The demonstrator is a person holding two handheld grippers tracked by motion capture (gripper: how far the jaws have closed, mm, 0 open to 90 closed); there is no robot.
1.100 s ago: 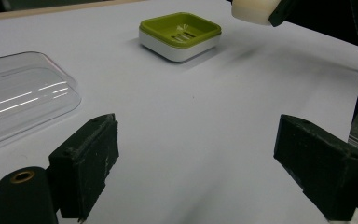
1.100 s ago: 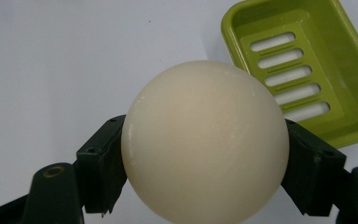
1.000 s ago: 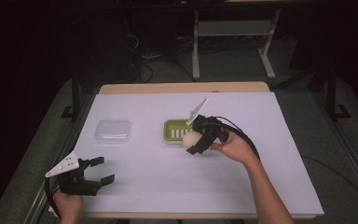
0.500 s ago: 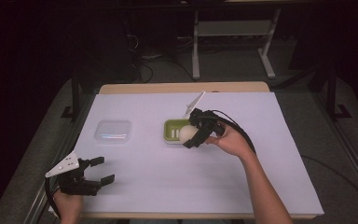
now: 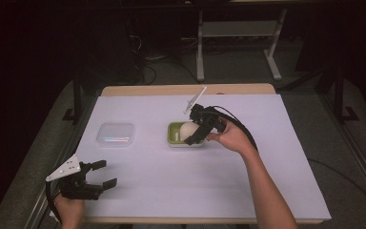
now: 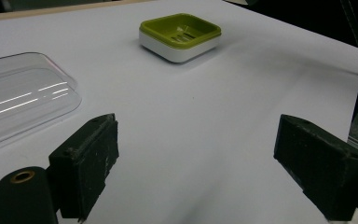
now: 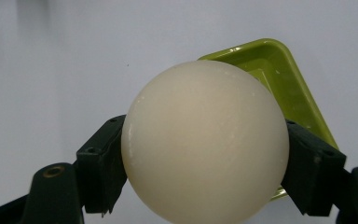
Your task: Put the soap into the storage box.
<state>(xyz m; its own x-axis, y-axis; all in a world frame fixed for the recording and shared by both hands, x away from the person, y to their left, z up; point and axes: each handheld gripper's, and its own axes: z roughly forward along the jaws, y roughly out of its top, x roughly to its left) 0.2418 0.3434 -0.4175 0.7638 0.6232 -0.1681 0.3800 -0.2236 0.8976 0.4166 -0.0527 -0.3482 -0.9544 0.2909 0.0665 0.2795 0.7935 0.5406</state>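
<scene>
A cream-white round soap (image 7: 205, 140) sits clamped between my right gripper's (image 7: 205, 172) jaws, held over a green soap dish (image 7: 279, 74). From above, the soap (image 5: 188, 129) hangs over the green dish (image 5: 174, 138) at the table's middle, with the right gripper (image 5: 194, 130) shut on it. My left gripper (image 5: 100, 174) rests open near the front left corner, nothing between its jaws. In the left gripper view the left gripper (image 6: 196, 154) faces the dish (image 6: 181, 36), which stands far off on the white sheet.
A clear plastic lid (image 5: 116, 134) lies left of the dish; it appears as the clear lid (image 6: 21, 98) in the left gripper view. The white sheet (image 5: 276, 143) covers the table. Metal stand legs (image 5: 233, 47) rise beyond the far edge.
The right gripper has carried the soap left and slightly forward, from beside the dish to over it. The left gripper has stayed put.
</scene>
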